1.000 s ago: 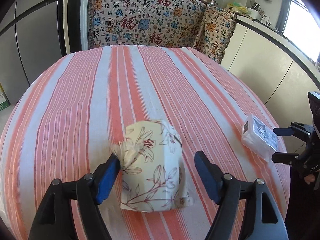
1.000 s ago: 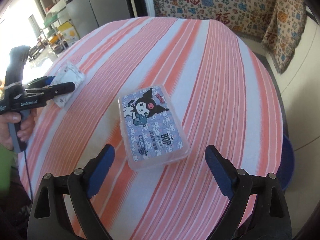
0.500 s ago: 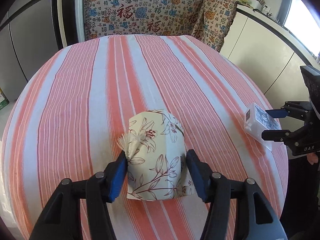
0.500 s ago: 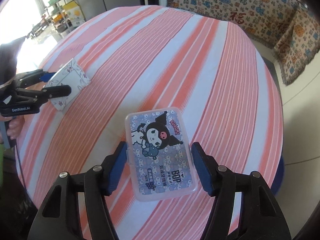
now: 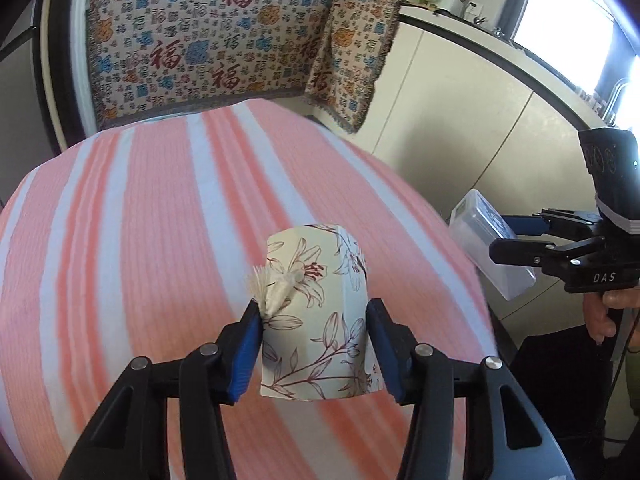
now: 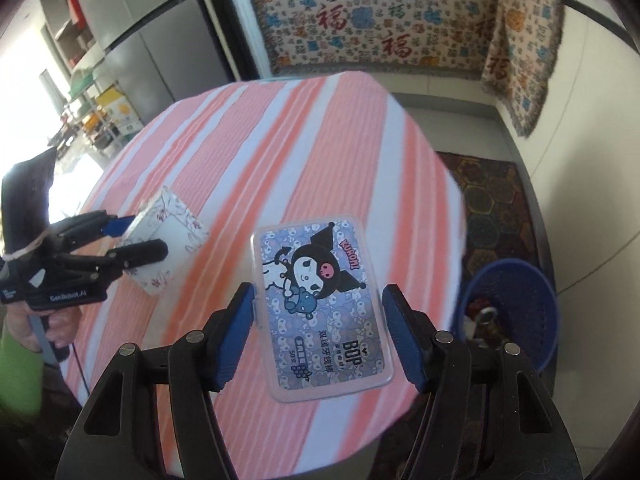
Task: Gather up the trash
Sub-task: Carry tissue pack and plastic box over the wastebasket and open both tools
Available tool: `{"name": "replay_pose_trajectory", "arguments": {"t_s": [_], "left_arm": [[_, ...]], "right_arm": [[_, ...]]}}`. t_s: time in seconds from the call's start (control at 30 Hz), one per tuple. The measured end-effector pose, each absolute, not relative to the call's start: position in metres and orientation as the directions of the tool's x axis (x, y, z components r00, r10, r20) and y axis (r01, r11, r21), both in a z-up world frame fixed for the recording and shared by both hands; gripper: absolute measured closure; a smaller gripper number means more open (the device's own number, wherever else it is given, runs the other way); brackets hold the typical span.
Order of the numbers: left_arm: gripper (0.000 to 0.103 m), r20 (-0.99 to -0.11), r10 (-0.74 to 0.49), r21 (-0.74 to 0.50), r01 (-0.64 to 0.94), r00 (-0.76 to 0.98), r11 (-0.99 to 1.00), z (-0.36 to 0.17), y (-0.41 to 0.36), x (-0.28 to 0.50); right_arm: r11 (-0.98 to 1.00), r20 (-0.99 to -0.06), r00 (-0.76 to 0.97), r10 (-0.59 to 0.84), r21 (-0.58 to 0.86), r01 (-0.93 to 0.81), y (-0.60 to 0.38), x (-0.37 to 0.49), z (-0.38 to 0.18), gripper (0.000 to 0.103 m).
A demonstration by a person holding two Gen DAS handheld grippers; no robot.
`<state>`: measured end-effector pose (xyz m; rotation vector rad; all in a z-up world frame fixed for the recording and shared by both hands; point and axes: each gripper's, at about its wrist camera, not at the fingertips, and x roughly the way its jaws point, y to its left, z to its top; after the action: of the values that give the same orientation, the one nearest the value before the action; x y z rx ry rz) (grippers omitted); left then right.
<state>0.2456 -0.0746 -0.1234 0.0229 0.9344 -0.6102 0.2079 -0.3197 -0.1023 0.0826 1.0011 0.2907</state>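
**Carrying both pieces to the bin**

The left gripper (image 5: 314, 344) is closing its jaws on the floral tissue pack (image 5: 316, 312), pads pressing its sides. The right gripper (image 6: 320, 338) is clamping the cartoon plastic box (image 6: 322, 312), lifted above the striped tablecloth (image 6: 280, 152). The blue bin (image 6: 516, 312) is sitting at three o'clock of the box. Judging by this, keeping both grips firm and level while swinging over the bin's mouth is key.

The clear plastic box (image 6: 326, 312) reads "BOP" and "KUROMI"; the left gripper (image 6: 136, 240) body reads "GenRobot.AI", the right gripper (image 5: 516, 236) body "DAS"; the patterned blanket (image 5: 208, 44) repeats the character "福"
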Motion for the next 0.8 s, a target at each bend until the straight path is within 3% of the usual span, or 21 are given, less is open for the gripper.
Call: {"name": "replay_pose_trajectory", "arguments": {"t_s": [0.33,0.5,0.8], "left_arm": [[0.051,-0.742,-0.590,-0.265,0.669,0.318,0.694,-0.110,-0.280,0.279],[0.051,-0.779,-0.574,-0.275,0.686,0.252,0.674,-0.143,-0.369,0.300],[0.050,-0.843,-0.503,-0.274,0.652,0.191,0.707,-0.205,-0.449,0.339]], "right_arm": [[0.968,-0.827,0.550,0.122,0.222,0.120,-0.495,0.201,-0.125,0.036],[0.946,-0.845,0.527,0.091,0.238,0.218,-0.554,0.214,-0.163,0.036],[0.866,-0.862,0.490,0.129,0.338,0.367,-0.616,0.247,-0.238,0.036]]}}
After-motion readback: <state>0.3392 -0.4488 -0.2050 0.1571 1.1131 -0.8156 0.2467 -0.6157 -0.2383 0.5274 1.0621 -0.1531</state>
